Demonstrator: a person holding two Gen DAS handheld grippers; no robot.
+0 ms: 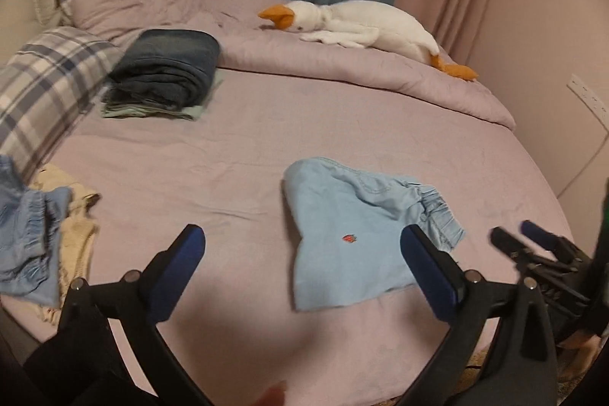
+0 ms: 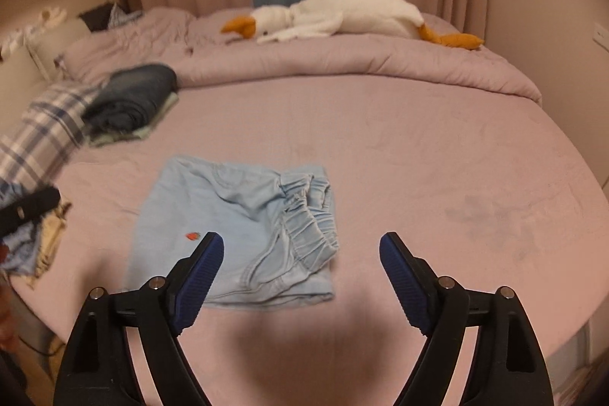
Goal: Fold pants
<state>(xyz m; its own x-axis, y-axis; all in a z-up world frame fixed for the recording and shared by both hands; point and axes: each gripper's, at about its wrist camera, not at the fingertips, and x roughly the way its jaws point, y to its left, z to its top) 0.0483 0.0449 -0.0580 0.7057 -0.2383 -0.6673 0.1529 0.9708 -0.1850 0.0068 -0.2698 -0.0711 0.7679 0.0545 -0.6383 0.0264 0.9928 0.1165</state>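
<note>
Light blue pants [image 1: 354,234] lie folded into a small square on the pink bed sheet [image 1: 247,155], with a small red mark on the cloth and the elastic waistband on the right. They also show in the right wrist view [image 2: 243,227]. My left gripper [image 1: 302,238] is open and empty, held above the sheet just in front of the pants. My right gripper [image 2: 300,246] is open and empty, above the near right part of the pants; it also shows at the right edge of the left wrist view [image 1: 517,233].
A stack of folded dark jeans and other clothes [image 1: 167,75] sits at the back left beside a plaid pillow [image 1: 42,82]. A pile of unfolded clothes [image 1: 38,234] lies at the left edge. A white goose plush [image 1: 365,25] rests on the rolled duvet [image 1: 342,71].
</note>
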